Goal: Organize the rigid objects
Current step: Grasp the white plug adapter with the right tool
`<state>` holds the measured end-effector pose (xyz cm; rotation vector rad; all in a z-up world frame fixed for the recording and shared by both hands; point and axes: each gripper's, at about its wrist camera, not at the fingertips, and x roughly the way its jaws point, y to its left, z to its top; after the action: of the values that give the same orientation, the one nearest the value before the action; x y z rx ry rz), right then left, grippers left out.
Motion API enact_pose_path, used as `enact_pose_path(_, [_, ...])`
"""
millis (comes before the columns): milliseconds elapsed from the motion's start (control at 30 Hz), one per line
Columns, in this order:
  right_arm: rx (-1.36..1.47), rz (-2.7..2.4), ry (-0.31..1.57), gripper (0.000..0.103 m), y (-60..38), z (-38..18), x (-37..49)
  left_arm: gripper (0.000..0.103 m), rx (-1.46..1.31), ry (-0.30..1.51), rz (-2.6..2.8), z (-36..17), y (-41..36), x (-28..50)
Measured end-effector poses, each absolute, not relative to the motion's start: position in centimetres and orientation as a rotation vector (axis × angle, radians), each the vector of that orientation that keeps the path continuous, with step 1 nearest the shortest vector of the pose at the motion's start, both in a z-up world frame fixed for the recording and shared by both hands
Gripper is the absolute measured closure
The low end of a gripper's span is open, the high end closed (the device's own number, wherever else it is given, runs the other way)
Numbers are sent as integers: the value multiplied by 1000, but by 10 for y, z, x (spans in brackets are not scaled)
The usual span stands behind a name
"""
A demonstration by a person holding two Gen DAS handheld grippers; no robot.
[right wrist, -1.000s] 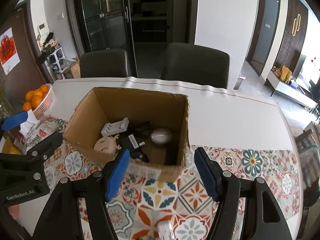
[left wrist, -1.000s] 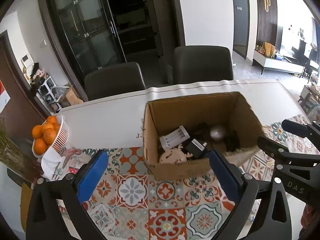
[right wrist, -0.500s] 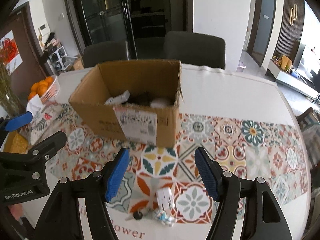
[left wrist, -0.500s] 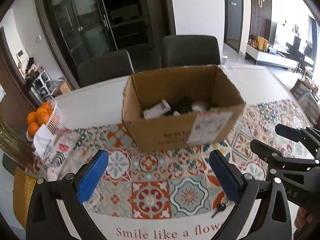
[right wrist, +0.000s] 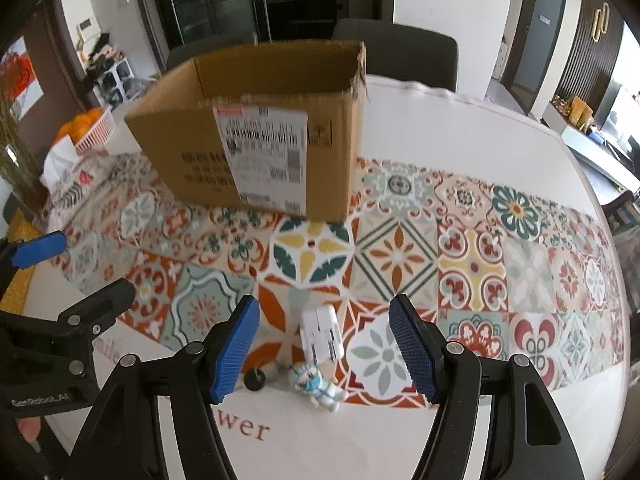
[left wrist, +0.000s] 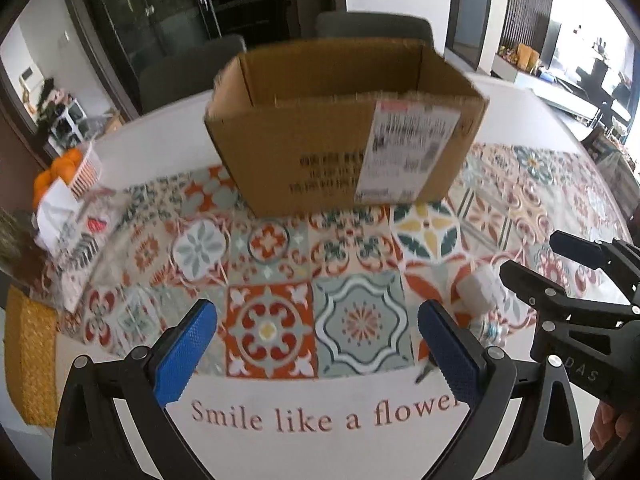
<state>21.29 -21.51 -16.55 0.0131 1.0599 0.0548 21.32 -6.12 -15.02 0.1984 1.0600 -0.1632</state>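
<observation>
Cardboard box (right wrist: 256, 136) is seen upright on patterned cloth (right wrist: 472, 264) at mid counter. White charger (right wrist: 320, 334), small figurine (right wrist: 318, 386) & black round bit (right wrist: 255, 381) are laid on cloth nr front edge, between right gripper (right wrist: 324, 350) fingers, untouched. Fingers are spread wide on both; left gripper (left wrist: 318, 354) is held empty over cloth, w/ charger just right of it.

Basket of oranges (left wrist: 60, 170), patterned tablecloth (right wrist: 472, 264), dark chairs (right wrist: 396, 50)
</observation>
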Motion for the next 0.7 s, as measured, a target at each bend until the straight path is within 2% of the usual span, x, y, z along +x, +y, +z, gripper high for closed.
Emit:
enact_pose_path(233, [-12, 64, 1112, 36, -215, -192, 212, 1, 170, 1142, -150, -181, -59, 209])
enact_pose_path(433, [-13, 55, 1172, 41, -218, -217, 221, 3, 180, 1192, -138, -204, -60, 211])
enact_pose_path(567, [16, 67, 1204, 48, -219, -232, 225, 3, 166, 1214, -139, -213, -59, 214])
enact_pose_path(633, [25, 73, 1209, 48, -219, -237, 227, 3, 155, 1222, -140, -216, -59, 215])
enact_pose_path(700, [41, 72, 1220, 55, -220, -243, 230, 4, 151, 1226, -136, -218, -58, 217])
